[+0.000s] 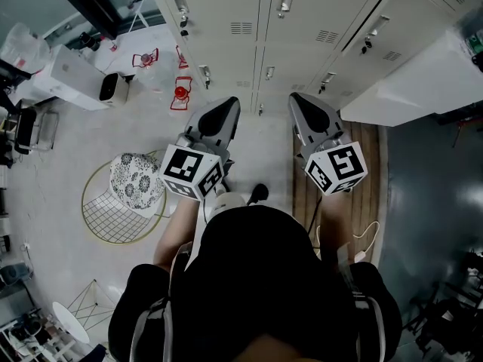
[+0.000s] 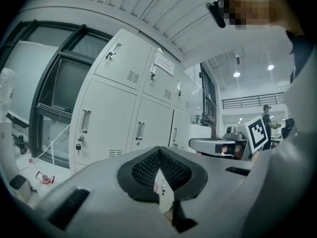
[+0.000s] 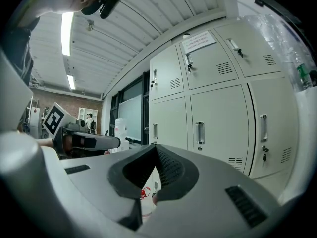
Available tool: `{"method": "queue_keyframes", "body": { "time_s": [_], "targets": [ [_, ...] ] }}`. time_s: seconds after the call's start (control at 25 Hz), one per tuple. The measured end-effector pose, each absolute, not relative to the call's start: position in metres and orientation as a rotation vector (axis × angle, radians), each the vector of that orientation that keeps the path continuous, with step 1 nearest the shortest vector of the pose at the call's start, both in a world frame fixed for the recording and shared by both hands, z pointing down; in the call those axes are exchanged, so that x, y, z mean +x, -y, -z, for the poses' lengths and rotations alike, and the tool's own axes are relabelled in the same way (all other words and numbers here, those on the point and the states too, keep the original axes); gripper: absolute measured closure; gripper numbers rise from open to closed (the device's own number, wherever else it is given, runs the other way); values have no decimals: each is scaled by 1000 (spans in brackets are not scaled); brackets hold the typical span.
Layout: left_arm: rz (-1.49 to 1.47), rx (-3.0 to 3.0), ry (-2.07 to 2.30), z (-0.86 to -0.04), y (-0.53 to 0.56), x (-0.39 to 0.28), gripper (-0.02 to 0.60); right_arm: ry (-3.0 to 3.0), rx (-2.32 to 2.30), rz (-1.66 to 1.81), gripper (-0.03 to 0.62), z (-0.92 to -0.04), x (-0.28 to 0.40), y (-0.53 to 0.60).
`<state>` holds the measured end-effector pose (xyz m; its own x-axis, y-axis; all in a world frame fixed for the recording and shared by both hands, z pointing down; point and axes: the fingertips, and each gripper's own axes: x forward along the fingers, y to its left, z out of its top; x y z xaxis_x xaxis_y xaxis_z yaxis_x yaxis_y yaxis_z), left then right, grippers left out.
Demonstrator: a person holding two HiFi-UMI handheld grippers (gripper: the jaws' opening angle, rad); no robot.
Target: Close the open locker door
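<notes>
**Both claws shut and empty, held level in front of the lockers (image 1: 302, 21)**
The left claw (image 1: 226, 110) and right claw (image 1: 303, 102) are well short of the doors. No door gapes; the locker door (image 1: 411, 21) at right shows a dark seam and may be ajar. I'd push its handle edge with the closed right tip until it sits flush.

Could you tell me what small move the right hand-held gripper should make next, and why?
Probably ease the right hand-held gripper forward toward the right-hand upper locker door. Its jaws are shut, short of the lockers, and that door's handle edge shows a darker gap than its neighbours, so it seems ajar.
</notes>
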<state>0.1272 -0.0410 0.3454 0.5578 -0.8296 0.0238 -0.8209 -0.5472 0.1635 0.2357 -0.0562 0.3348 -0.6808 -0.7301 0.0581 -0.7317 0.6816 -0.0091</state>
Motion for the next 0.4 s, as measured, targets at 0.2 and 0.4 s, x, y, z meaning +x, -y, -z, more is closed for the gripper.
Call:
{"method": "queue_keyframes", "body": {
  "time_s": [0.2, 0.4],
  "targets": [
    [96, 2634, 1402, -344, 40, 128, 565, 2830, 1234, -45, 588, -334, 237, 55],
    [95, 2631, 1396, -346, 41, 127, 565, 2823, 1239, -43, 589, -334, 235, 56]
  ]
}}
